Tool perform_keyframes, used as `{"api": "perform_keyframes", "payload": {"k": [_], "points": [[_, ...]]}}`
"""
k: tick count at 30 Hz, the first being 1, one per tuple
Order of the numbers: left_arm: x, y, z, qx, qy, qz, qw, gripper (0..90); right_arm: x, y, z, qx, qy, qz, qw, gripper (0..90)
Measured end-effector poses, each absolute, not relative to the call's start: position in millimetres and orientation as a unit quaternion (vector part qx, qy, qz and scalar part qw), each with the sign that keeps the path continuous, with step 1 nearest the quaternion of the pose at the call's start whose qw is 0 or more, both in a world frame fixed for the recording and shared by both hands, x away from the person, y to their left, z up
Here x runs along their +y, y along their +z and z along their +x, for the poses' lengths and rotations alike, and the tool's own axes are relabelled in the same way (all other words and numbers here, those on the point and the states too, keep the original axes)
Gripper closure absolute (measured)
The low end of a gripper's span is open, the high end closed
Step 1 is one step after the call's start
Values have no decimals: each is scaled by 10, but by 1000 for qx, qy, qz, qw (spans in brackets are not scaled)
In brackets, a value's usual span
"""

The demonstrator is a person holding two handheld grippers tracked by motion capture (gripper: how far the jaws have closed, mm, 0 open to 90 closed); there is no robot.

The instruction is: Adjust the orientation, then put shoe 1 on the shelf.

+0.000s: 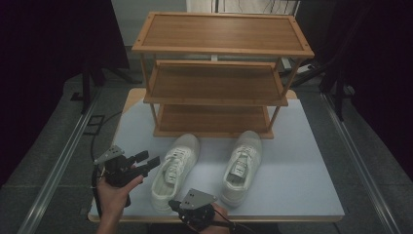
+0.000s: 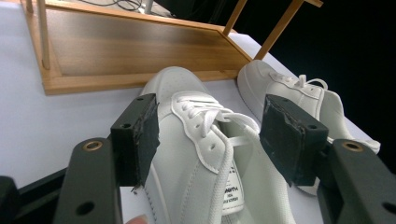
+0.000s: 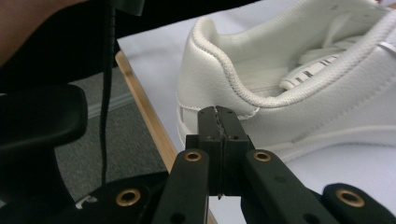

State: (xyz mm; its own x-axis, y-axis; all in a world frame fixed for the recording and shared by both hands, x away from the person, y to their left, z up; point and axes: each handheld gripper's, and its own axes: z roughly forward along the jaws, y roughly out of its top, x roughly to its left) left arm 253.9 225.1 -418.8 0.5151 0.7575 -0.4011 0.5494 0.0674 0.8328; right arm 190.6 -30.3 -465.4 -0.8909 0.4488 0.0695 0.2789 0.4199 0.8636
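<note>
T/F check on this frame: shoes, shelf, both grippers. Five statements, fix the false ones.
1. Two white sneakers, left sneaker and right sneaker, lie on the table. True.
2. One sneaker sits on the wooden shelf. False: all three tiers are bare.
3. The left gripper has its jaws open. True.
4. The right gripper has its jaws wide open. False: they are shut, pads together.
5. The right gripper grips a heel. False: nothing is between its pads.

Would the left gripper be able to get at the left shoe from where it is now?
Probably yes. The left gripper has its jaws open, and the left shoe lies straight ahead between them with nothing in between. The right shoe sits apart, farther back.
</note>
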Motion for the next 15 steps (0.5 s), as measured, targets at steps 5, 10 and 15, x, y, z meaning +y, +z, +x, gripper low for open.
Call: {"api": "perform_keyframes", "payload": {"k": [5,10,15], "points": [[2246,-4229,2551,488,87,676,545,363,-521,-4555,1882,829,504,218,108,855],[2196,-4271,2549,496,83,673,542,349,-1056,-4452,1867,797,530,255,136,736],[2098,-4328,2547,507,81,667,540,345,-1403,-4413,1928,776,538,289,158,657]]}}
